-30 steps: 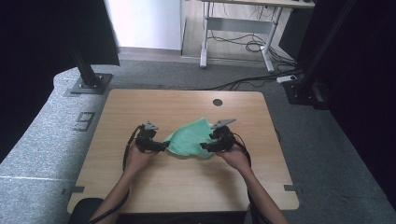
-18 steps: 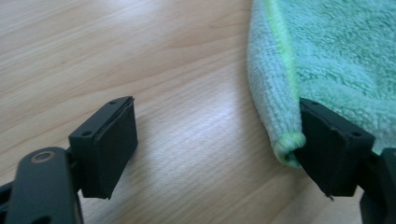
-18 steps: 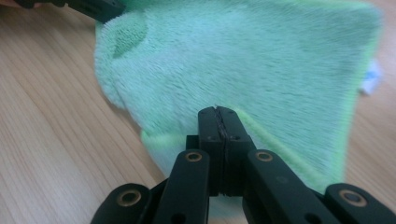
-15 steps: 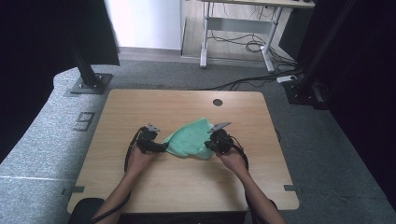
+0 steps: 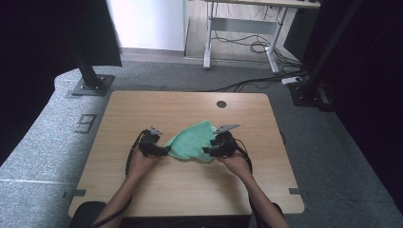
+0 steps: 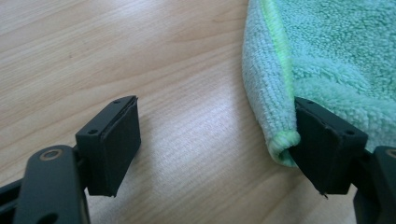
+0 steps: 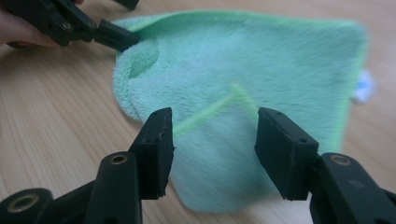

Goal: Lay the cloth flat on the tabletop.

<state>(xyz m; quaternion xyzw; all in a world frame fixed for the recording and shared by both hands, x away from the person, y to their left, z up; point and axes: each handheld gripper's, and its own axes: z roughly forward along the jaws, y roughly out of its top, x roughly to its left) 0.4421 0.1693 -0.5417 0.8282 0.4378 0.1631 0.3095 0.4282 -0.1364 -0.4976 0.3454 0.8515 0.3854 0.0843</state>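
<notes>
1. A small white tag (image 7: pixel 363 87) sticks out at one edge of the green cloth (image 5: pixel 192 142); it is too blurred in the right gripper view for any writing to be read.
2. The cloth lies rumpled and partly folded near the middle of the wooden worktop (image 5: pixel 142 109), between the two grippers.
3. The left gripper (image 6: pixel 215 144) is spread; one jaw touches the cloth's rolled, bright green hem, the other stands apart over bare wood. Its jaws have just been closing a little.
4. The right gripper (image 7: pixel 212 149) is spread, with a raised fold of cloth between the jaws but not pinched. Its jaws have just been opening.
5. The cloth's near edge is blurred in the right gripper view.
6. A round hole (image 5: pixel 221 104) sits at the worktop's far side.
</notes>
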